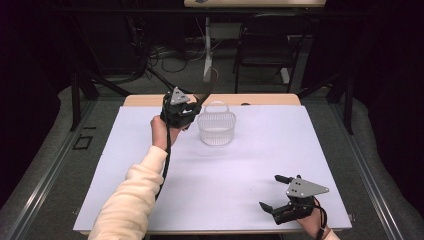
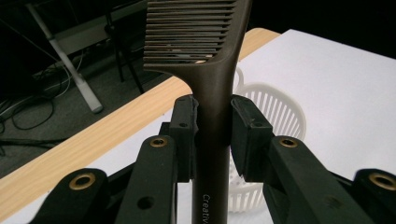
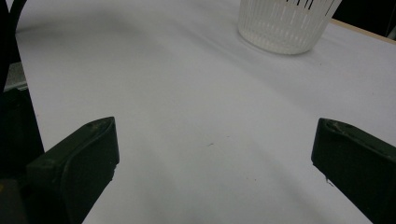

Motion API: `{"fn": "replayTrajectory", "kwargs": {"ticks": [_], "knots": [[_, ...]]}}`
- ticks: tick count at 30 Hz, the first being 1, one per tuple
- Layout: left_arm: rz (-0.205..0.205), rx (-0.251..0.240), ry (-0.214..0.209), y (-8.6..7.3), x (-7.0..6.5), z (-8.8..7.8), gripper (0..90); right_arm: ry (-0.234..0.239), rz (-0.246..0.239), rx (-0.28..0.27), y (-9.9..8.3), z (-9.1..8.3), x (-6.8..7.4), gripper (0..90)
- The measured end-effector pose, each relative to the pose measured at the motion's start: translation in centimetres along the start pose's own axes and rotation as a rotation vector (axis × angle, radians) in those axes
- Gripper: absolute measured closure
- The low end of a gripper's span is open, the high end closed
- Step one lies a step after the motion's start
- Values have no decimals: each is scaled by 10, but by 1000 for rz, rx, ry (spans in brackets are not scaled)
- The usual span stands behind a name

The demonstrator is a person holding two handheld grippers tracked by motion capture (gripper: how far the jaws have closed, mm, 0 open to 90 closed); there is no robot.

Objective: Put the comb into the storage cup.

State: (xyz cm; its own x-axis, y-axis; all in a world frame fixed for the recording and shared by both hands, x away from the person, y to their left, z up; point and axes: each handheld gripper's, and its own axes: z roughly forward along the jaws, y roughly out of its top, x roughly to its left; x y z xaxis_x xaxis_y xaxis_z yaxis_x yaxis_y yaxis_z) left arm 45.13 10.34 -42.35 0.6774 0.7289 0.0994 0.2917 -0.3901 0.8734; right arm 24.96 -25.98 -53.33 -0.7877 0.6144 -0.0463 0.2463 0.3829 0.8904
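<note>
A dark brown comb [image 2: 212, 93] stands with its handle clamped between the pads of my left gripper [image 2: 212, 116], teeth end up and pointing away. In the high view my left gripper [image 1: 195, 103] hovers just left of a white slatted basket [image 1: 216, 129] near the table's far edge, and the comb [image 1: 212, 82] rises above the basket's rim. The basket [image 2: 280, 112] lies right behind the jaws. My right gripper [image 1: 270, 191] rests near the front right corner, jaws wide apart with nothing between them [image 3: 215, 158]. The basket [image 3: 285, 23] stands far ahead of it.
A white sheet [image 1: 225, 175] covers the wooden table [image 1: 150, 100]. Behind the table are a black folding chair [image 1: 265, 40], a white stand leg [image 1: 207, 45] and cables on the floor. A person's cream sleeve [image 1: 135, 190] reaches in from the bottom left.
</note>
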Motion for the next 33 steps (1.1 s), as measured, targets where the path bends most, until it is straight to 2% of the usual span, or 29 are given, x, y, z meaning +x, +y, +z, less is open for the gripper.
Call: {"fn": "replayTrajectory", "kwargs": {"ticks": [6, 18, 33], "knots": [[12, -10, -6, 2, -2, 3, 722, -2, -3, -3, 0, 0, 0, 2], [12, -27, -5, 6, -3, 9, 723, -2, -2, -2, 0, 0, 0, 3], [43, -35, -16, 12, -5, 19, 723, -1, -2, 0, 0, 1, 0, 3]]}}
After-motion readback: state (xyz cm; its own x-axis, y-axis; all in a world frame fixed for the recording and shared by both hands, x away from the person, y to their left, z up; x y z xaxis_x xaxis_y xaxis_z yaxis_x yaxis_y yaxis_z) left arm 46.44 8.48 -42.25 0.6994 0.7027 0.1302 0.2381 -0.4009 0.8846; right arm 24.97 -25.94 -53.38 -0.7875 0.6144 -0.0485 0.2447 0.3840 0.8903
